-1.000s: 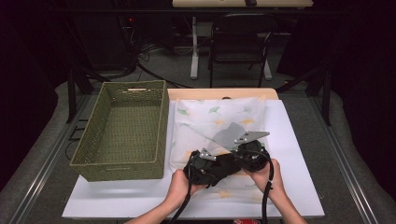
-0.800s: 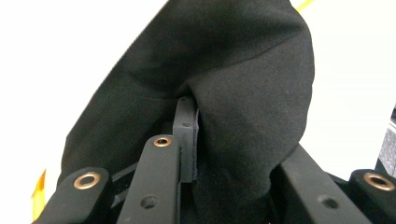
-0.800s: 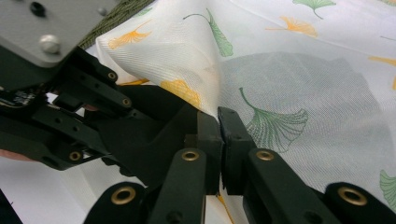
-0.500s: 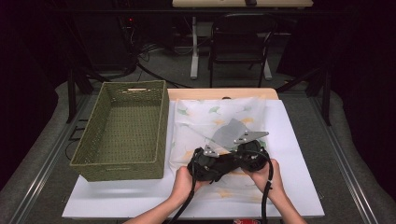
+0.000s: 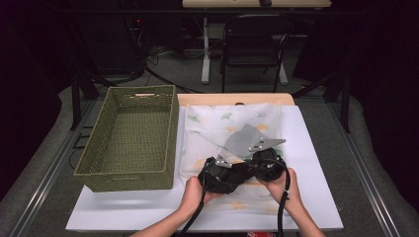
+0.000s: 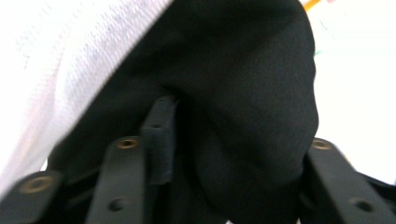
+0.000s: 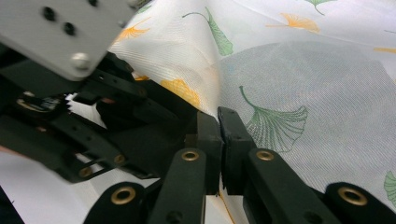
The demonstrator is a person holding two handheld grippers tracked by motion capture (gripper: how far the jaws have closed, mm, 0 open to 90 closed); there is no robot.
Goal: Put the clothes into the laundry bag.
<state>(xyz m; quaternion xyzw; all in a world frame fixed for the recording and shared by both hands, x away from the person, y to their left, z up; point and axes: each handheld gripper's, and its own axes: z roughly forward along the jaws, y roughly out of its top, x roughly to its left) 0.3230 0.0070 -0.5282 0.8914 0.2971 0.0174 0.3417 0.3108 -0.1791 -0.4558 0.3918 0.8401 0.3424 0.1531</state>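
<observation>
1. Lying on the bench [image 5: 316, 207] beside the green basket [image 5: 133, 143], the leaf-print fabric bag [image 5: 227, 123] is half covered by both hands.
2. Right tool [image 7: 218, 122]: jaws pressed together on a fold of the fabric bag.
3. Left tool [image 6: 233, 154]: black cloth [image 6: 243, 93] fills its view; jaw state unreadable.

A large black fabric-like mass [image 6: 243, 107] fills the left gripper view, pressed between the left gripper [image 6: 233, 140] jaws rising from below. White cloth [image 6: 60, 60] lies above and left of that mass.
</observation>
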